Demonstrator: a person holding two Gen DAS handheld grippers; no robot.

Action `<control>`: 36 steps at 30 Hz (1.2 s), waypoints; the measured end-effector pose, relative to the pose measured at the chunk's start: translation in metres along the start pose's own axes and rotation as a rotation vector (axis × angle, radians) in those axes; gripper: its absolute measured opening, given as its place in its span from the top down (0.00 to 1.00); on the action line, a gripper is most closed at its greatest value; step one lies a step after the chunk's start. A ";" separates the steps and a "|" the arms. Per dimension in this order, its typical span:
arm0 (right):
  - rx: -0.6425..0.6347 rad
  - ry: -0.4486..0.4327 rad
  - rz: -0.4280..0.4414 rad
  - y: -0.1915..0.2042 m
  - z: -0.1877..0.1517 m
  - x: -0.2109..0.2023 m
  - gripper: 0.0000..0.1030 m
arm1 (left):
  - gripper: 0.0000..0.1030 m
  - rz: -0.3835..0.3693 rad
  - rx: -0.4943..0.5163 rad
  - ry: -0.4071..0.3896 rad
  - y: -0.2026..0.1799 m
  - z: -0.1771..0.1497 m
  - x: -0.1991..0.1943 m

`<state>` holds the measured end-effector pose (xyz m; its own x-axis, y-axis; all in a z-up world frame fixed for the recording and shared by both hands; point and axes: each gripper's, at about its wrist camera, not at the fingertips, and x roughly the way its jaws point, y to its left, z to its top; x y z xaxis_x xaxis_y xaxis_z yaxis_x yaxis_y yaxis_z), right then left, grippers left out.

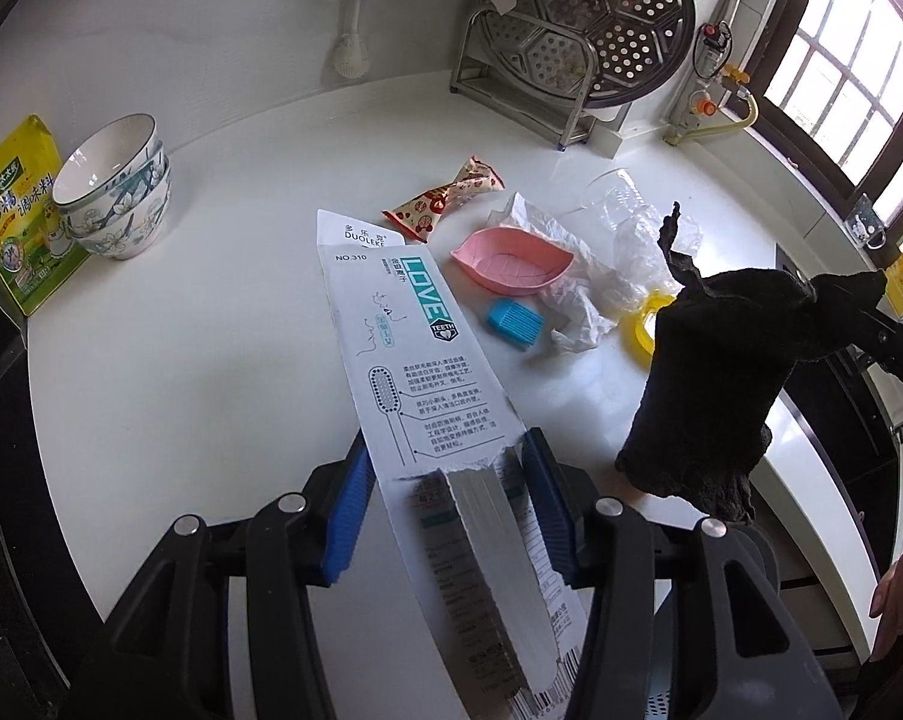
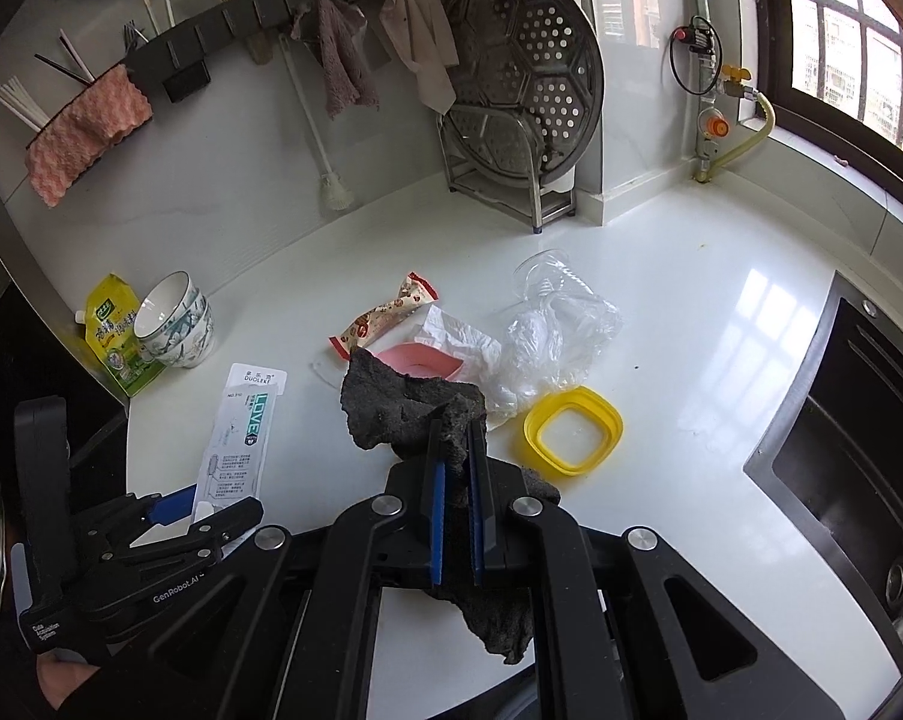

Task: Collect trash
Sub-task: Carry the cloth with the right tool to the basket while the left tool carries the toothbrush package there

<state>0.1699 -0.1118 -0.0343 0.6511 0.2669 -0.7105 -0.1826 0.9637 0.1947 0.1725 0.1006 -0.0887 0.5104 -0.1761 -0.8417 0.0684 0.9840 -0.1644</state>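
Note:
My left gripper [image 1: 445,450] is shut on a long white toothbrush package [image 1: 403,324], its blue pads pressing both edges, and holds it clear of the white counter [image 1: 211,360]. From the right wrist view the same package [image 2: 241,438] sticks out of the left gripper [image 2: 193,507]. My right gripper [image 2: 457,420] is shut on a dark grey rag [image 2: 391,408], which hangs in the air at the right [image 1: 721,372]. On the counter lie a snack wrapper [image 2: 385,315], crumpled white paper [image 1: 571,282], a clear plastic bag [image 2: 559,336] and a tipped clear cup [image 2: 541,276].
A pink leaf-shaped dish [image 1: 511,258], a small blue brush head [image 1: 514,321] and a yellow ring lid [image 2: 574,429] lie among the trash. Stacked bowls [image 1: 115,192] and a yellow pouch [image 1: 19,216] stand left. A steamer rack [image 2: 523,90] is behind, a black sink [image 2: 841,450] right.

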 end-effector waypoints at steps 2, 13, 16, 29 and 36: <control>0.009 -0.021 0.000 -0.003 -0.004 -0.015 0.94 | 0.53 -0.010 0.017 -0.013 -0.006 -0.003 -0.010; 0.071 -0.074 -0.046 -0.043 -0.055 -0.102 0.94 | 0.53 -0.092 0.129 -0.047 -0.072 -0.041 -0.058; 0.086 -0.070 -0.066 -0.059 -0.074 -0.124 0.94 | 0.53 -0.122 0.153 -0.040 -0.094 -0.057 -0.064; 0.193 0.078 -0.105 -0.130 -0.167 -0.133 0.94 | 0.53 -0.226 0.321 0.110 -0.191 -0.139 -0.044; 0.241 0.150 -0.091 -0.154 -0.201 -0.109 0.94 | 0.52 -0.218 0.398 0.170 -0.221 -0.166 -0.012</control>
<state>-0.0209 -0.2901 -0.1234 0.5370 0.1934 -0.8211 0.0636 0.9613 0.2680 0.0091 -0.1191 -0.1279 0.3026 -0.3481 -0.8873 0.4973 0.8518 -0.1646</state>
